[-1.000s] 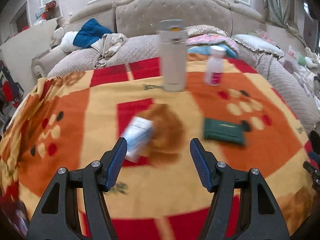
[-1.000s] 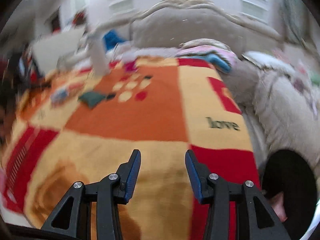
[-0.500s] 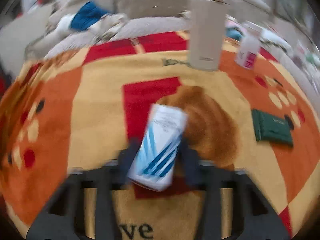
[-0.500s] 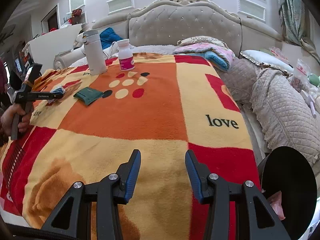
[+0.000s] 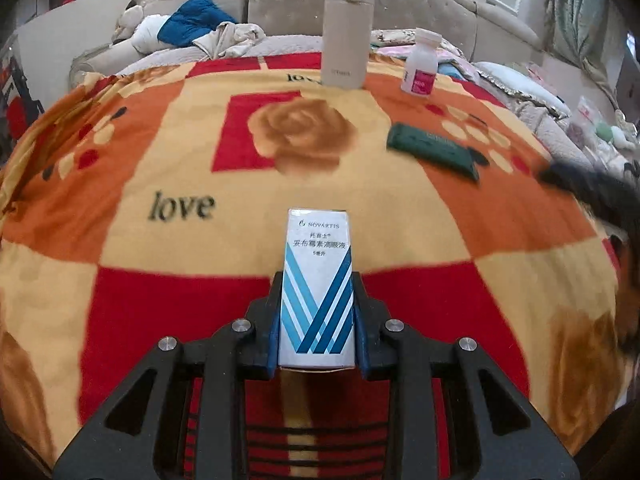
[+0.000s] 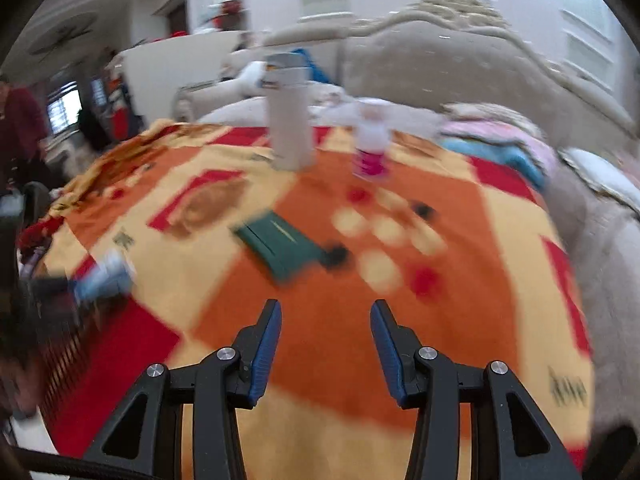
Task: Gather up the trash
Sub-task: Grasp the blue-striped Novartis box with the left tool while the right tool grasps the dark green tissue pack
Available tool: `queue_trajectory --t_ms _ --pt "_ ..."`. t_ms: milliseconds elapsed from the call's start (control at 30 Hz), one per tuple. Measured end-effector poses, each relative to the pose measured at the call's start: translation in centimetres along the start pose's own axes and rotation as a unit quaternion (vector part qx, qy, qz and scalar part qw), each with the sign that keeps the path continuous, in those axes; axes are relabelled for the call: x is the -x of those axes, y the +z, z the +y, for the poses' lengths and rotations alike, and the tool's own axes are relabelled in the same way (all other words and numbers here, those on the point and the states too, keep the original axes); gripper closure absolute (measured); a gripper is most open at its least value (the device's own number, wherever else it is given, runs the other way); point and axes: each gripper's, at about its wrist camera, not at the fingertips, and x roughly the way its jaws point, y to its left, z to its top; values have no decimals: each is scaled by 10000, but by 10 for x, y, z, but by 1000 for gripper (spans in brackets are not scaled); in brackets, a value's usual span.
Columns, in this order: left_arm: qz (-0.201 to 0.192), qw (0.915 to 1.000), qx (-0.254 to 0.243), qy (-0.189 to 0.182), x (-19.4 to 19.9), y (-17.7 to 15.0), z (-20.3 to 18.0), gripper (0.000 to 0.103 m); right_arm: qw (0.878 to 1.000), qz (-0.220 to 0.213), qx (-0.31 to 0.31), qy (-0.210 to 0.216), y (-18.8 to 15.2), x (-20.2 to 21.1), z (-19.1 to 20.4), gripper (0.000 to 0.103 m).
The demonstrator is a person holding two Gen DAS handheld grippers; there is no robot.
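A small white carton with blue stripes (image 5: 318,292) stands upright between the pads of my left gripper (image 5: 316,312), which is shut on it above the blanket. The same carton (image 6: 106,278) shows blurred at the left of the right wrist view. My right gripper (image 6: 325,336) hangs over the orange part of the blanket (image 6: 340,344); its jaws are opening and nothing is between them. A flat dark green packet (image 6: 282,246) lies ahead of it, also the green packet (image 5: 434,150) in the left wrist view.
A tall beige flask (image 5: 346,30) and a white bottle with a pink label (image 5: 420,66) stand at the far side of the blanket. Behind them are pillows, bedding and a padded headboard (image 5: 400,4). A person in dark red (image 6: 18,120) stands at far left.
My left gripper went down onto the striped carton, shut on it and lifted it upright. My right gripper swung left toward the green packet and its jaws widened.
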Motion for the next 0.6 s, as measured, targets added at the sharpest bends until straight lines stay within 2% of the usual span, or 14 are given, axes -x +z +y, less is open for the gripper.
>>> queue_trajectory --t_ms 33,67,167,267,333,367,400,433,533,600 --pt "-65 9999 25 -130 4 0 1 77 9998 56 53 181 10 -12 4 39" --pt "-56 9998 124 -148 3 1 4 77 9988 111 181 431 23 -27 10 34" --pt "-35 9990 410 -196 -1 4 14 77 9958 164 572 701 44 -56 22 34" --pt "-44 9988 454 -193 -3 5 16 76 9923 457 839 788 56 -93 29 34" --pt "-54 9986 470 -230 -3 5 17 76 9891 826 996 697 50 -113 31 36" --pt "-57 9985 477 -253 -3 4 18 76 9885 872 1069 624 44 -117 31 39" --pt "-56 9985 466 -265 -3 4 17 76 9896 769 1049 617 43 -113 31 44" --pt "-50 9986 451 -267 -3 5 17 76 9910 777 927 566 42 -110 29 56" --pt "-57 9987 418 -291 -3 5 17 74 9926 780 782 497 32 -91 26 59" --pt "-131 9979 433 -463 1 4 19 74 9928 768 780 482 19 -72 27 59"
